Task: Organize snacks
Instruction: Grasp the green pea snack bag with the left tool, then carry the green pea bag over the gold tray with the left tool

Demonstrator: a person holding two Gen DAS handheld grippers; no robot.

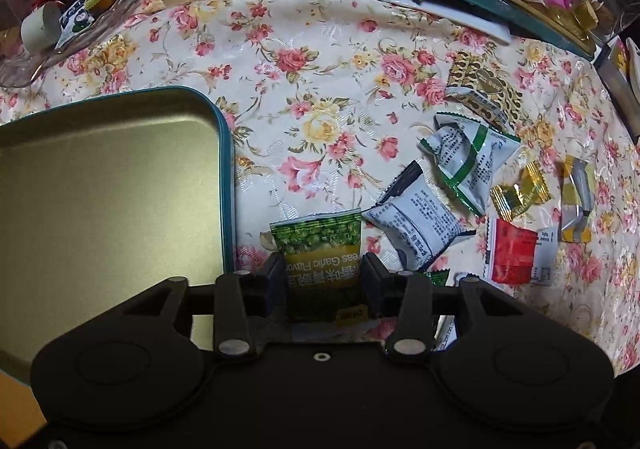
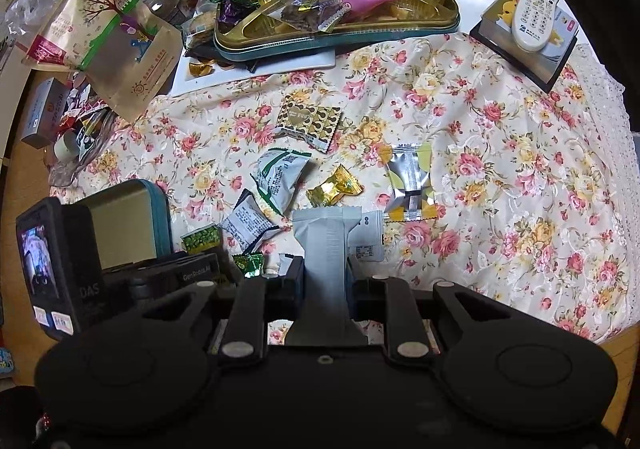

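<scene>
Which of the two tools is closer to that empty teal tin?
Left. The left tool, gripping a green pea packet, sits right beside the teal tin. The right tool, gripping a grey packet, is farther over.

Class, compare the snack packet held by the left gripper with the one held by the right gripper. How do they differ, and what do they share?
The green pea packet in the left gripper shows a printed pea picture and lettering; the silver packet in the right gripper shows a plain back with a centre seam. The green pea packet keeps its width; the silver packet is pinched narrow at the waist. Both are clamped between fingers.
</scene>
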